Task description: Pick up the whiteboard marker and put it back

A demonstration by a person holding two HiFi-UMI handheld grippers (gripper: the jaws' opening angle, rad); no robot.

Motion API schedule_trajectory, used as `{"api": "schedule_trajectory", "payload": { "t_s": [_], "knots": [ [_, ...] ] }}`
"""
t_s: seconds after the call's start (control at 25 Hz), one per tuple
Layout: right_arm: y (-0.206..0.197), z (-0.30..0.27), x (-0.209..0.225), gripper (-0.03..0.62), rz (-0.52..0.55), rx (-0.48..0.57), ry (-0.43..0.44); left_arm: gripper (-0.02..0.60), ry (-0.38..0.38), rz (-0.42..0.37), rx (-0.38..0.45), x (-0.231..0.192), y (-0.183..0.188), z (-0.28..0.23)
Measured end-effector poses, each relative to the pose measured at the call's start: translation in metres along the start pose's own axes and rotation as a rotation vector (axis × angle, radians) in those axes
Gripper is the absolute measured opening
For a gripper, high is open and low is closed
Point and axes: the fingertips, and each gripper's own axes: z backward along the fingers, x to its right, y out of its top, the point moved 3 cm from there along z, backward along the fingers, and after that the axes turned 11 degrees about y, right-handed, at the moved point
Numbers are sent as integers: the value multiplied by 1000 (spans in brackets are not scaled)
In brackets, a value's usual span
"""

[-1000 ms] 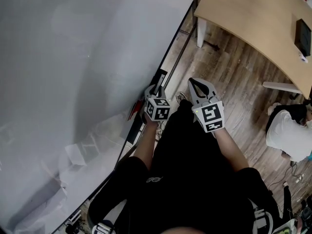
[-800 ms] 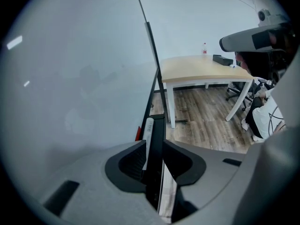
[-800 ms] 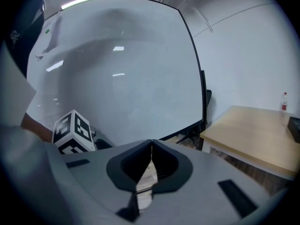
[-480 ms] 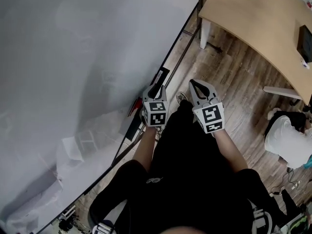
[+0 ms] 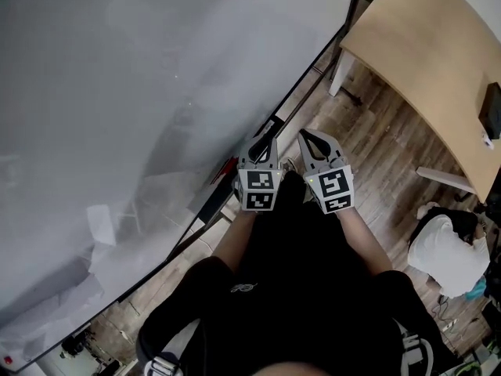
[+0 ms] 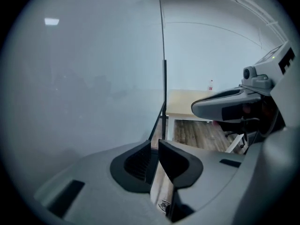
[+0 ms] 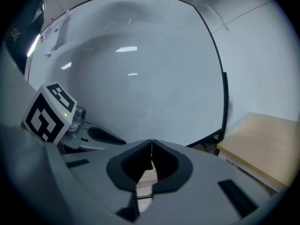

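A red marker (image 5: 224, 168) lies on the dark ledge (image 5: 210, 202) along the whiteboard's lower edge, left of my left gripper's cube. My left gripper (image 5: 264, 142) hangs above the ledge beside the whiteboard (image 5: 117, 92). Its jaws are closing to a narrow gap, and the left gripper (image 6: 155, 146) has nothing between them. My right gripper (image 5: 311, 140) is close beside it over the wooden floor. In its own view the right gripper (image 7: 151, 146) has its tips touching and is empty. The marker shows in neither gripper view.
A black block (image 5: 272, 124) sits on the ledge just ahead of the left gripper. A light wooden table (image 5: 423, 45) stands at the upper right with a black device (image 5: 491, 110) on it. A person in white (image 5: 448, 251) is low at the right. Paper (image 5: 102, 224) hangs on the board.
My left gripper has risen off the ledge and come level beside the right one, its jaws narrower now. The red marker stays on the ledge. The right gripper shifted slightly.
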Motion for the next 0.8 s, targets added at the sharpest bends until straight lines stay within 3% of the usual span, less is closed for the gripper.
{"api": "schedule_trajectory", "payload": {
  "t_s": [0.28, 0.8],
  "knots": [
    [10, -5, 5, 3, 18, 5, 13, 28, 38, 47, 77, 0, 12, 7],
    [7, 49, -29, 3, 135, 38, 317, 6, 328, 297, 141, 49, -2, 91]
  ]
}}
